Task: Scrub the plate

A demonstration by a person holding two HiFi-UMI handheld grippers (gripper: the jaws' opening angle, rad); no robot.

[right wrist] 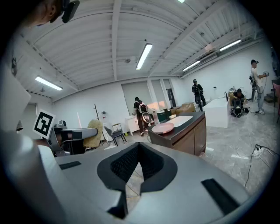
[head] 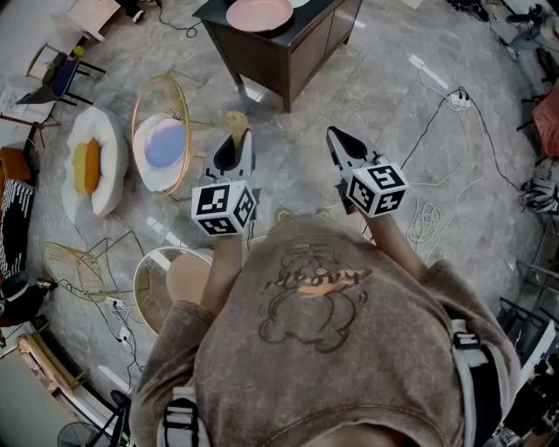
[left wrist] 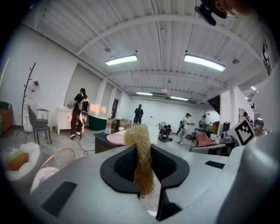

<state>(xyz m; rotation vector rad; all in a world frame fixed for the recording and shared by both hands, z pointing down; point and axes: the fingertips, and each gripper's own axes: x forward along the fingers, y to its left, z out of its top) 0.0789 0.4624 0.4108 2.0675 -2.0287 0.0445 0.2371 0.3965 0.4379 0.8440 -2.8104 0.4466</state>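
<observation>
clamping shows only in its own view: left hand-held gripper (left wrist: 141,153) pinches scrubber (left wrist: 139,136).

On my head view the pink plate (head: 259,13) was clipped by the top edge; on the left gripper view the scrubber (left wrist: 141,162) covered its right part, I think.

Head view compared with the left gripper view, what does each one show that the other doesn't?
Only the head view shows the wearer's brown sweatshirt. Only the left gripper view shows the ceiling lights and people standing across the room. Both show the pink plate on the dark cabinet and the fibrous scrubber clamped in the left hand-held gripper.
</observation>
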